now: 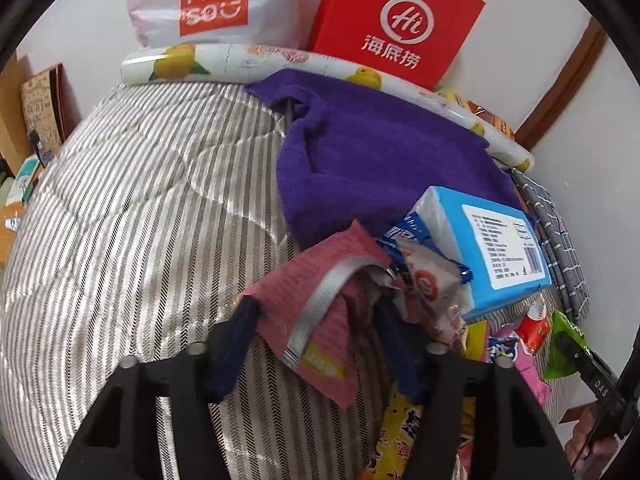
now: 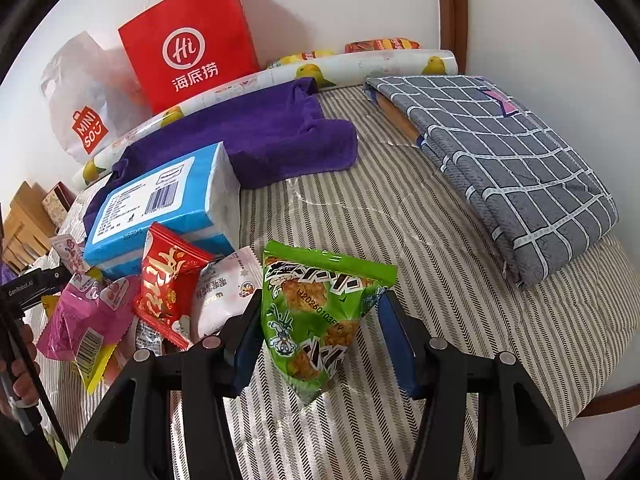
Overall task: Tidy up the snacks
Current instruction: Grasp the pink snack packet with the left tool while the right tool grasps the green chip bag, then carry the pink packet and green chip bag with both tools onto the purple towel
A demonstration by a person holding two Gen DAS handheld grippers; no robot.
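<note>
Right wrist view puts the green triangular snack packet (image 2: 316,316) between the blue pads of my right hand-held gripper (image 2: 318,336), which is clenched on it from both sides, its lower tip close to the striped quilted bed cover (image 2: 400,216). Just left of it lies a heap of snacks: a white pouch (image 2: 224,296), a red foil packet (image 2: 168,284) and a pink packet with a yellow edge (image 2: 88,320), all leaning against a blue-and-white tissue pack (image 2: 168,204). Left wrist view shows my left hand-held gripper (image 1: 320,340) grasping a dull red printed packet with a silver seal strip (image 1: 316,300), both pads pressing on it, at the near edge of the same heap. Behind the tissue pack a purple towel (image 2: 260,136) lies crumpled, then a long roll of lemon-printed paper (image 2: 360,64), a red paper bag with white lettering (image 2: 192,44) and a white plastic shopping bag (image 2: 84,92) against the wall. A folded grey checked cloth (image 2: 512,160) lies well to the right.
</note>
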